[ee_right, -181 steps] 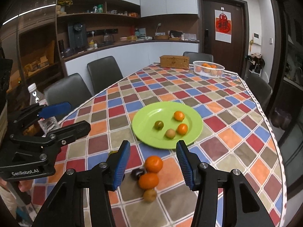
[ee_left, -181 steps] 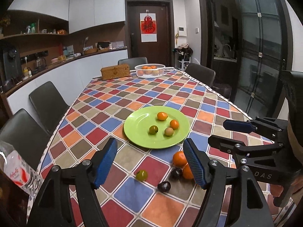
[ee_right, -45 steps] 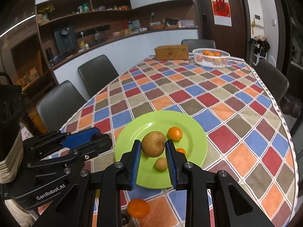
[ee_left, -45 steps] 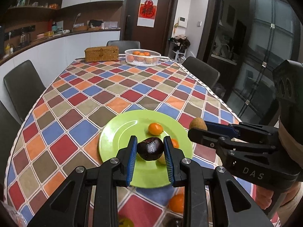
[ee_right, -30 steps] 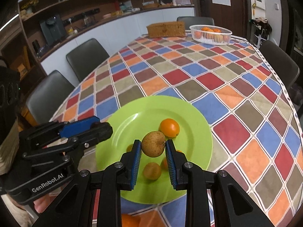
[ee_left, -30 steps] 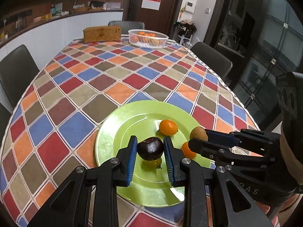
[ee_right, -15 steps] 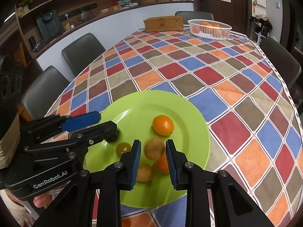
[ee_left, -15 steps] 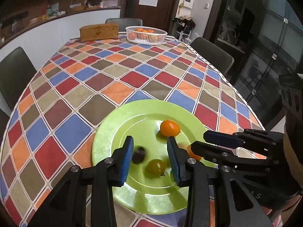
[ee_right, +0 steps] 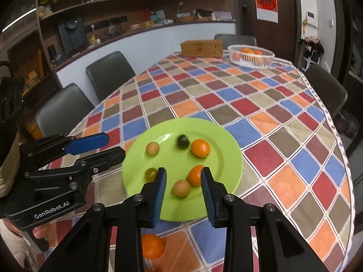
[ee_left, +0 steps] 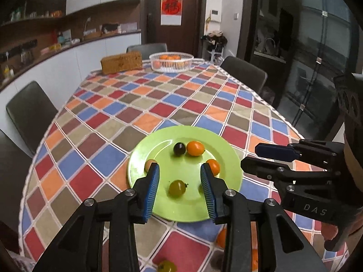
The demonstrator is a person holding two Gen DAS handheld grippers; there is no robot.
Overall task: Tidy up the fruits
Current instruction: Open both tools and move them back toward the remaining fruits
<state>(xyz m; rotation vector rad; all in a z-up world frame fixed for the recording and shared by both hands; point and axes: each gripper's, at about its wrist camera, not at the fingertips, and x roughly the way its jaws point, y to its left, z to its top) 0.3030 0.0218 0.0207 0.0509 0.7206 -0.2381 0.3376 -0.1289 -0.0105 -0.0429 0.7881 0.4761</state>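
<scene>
A green plate (ee_left: 226, 156) (ee_right: 224, 140) lies on the checkered table and holds several small fruits. Among them are a dark plum (ee_left: 179, 148) (ee_right: 182, 141), an orange fruit (ee_left: 195, 148) (ee_right: 200, 148), a green fruit (ee_left: 177, 188) and two brown fruits (ee_right: 152, 149) (ee_right: 181, 188). My left gripper (ee_left: 180, 188) is open and empty above the plate's near side. My right gripper (ee_right: 182, 191) is open and empty above the plate's near edge. An orange (ee_right: 152, 246) and a green fruit (ee_left: 167, 266) lie on the table in front of the plate.
A white basket of oranges (ee_left: 171, 62) (ee_right: 250, 57) and a wicker box (ee_left: 121, 63) (ee_right: 201, 48) stand at the table's far end. Dark chairs (ee_left: 30, 113) (ee_right: 109, 77) line both sides. A counter with shelves runs along the left wall.
Both grippers have opened wider and pulled back up. The dark plum and the brown fruit they let go now rest on the plate, rolled toward its far side.
</scene>
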